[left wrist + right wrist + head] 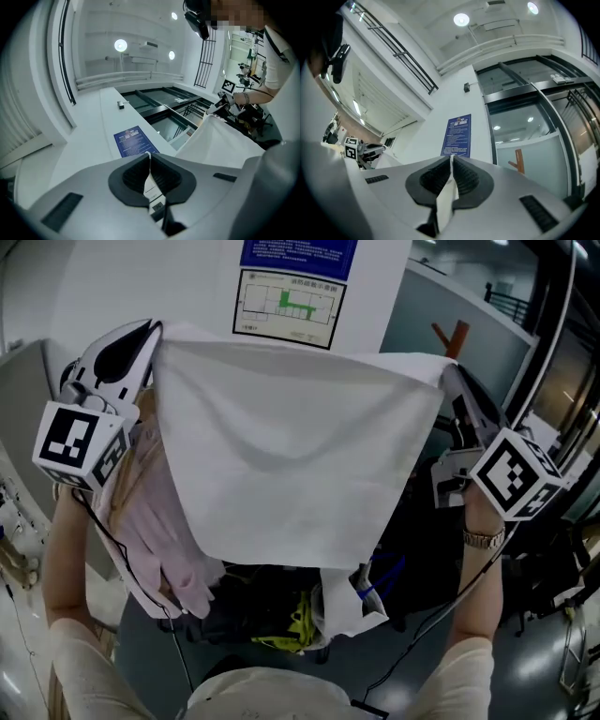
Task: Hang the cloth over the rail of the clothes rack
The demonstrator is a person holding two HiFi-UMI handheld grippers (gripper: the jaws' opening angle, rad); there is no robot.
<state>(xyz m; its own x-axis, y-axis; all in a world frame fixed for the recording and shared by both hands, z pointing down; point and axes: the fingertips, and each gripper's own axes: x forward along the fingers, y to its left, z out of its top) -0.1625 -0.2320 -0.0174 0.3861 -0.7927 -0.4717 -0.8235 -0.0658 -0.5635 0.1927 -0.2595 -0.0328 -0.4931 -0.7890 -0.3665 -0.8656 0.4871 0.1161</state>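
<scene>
A white cloth hangs spread wide in front of me, held up high by its two top corners. My left gripper is shut on the top left corner, my right gripper on the top right one. In the left gripper view the jaws pinch a cloth edge with a small label, and the cloth runs off right toward the other gripper. The right gripper view shows its jaws closed on a white fold. The cloth hides whatever is behind it; I see no rack rail.
A pale pink garment hangs at the left, just behind the cloth's left edge. Dark bags and a yellow-green item lie low below the cloth. A white wall with a blue notice stands ahead; an orange wooden piece is upper right.
</scene>
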